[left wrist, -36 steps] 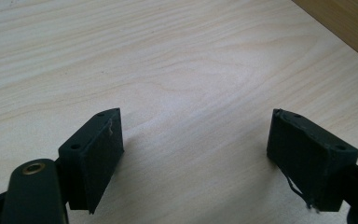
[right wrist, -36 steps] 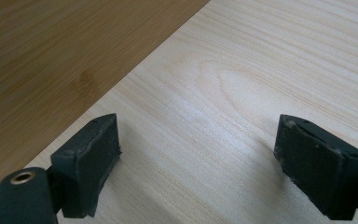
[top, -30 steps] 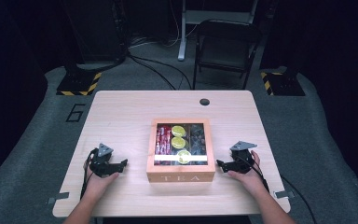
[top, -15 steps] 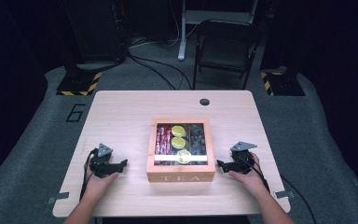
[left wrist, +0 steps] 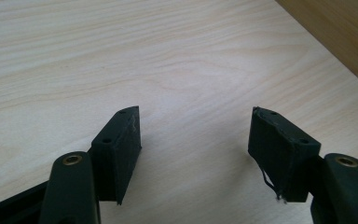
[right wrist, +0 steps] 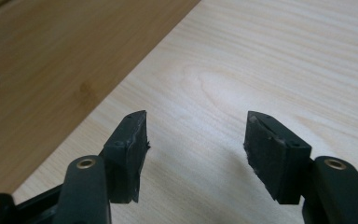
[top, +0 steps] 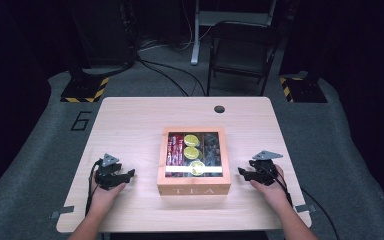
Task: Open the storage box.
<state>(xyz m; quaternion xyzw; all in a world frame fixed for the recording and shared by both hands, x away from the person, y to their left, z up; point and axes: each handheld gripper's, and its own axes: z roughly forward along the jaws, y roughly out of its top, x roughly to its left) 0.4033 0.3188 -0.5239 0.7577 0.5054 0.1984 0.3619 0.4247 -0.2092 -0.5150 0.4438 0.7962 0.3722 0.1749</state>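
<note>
I see the light wood tabletop (top: 130, 125) first, with a small dark round hole (top: 219, 109) near its far edge. Behind it on the floor stands a dark folding chair (top: 240, 50), and yellow-black striped floor blocks (top: 84, 90) sit off both far corners.

Wooden tea box (top: 194, 162) sits centre-near on the tabletop, "TEA" on its front face. Through the clear lid I make out red packets at left, yellow-green round packets in the middle, dark ones at right. Box side also shows in the left gripper view (left wrist: 340, 32) and the right gripper view (right wrist: 51, 60).

Left gripper (top: 125, 175) is held in the left hand (top: 105, 192), low over the tabletop, near the box's left side and apart from it. Jaws spread wide, nothing between them, bare wood under them (left wrist: 196, 135).

Right gripper (top: 244, 172) is in the right hand (top: 270, 187), mirrored on the box's right side, also apart. Jaws likewise spread, empty (right wrist: 196, 135).
</note>
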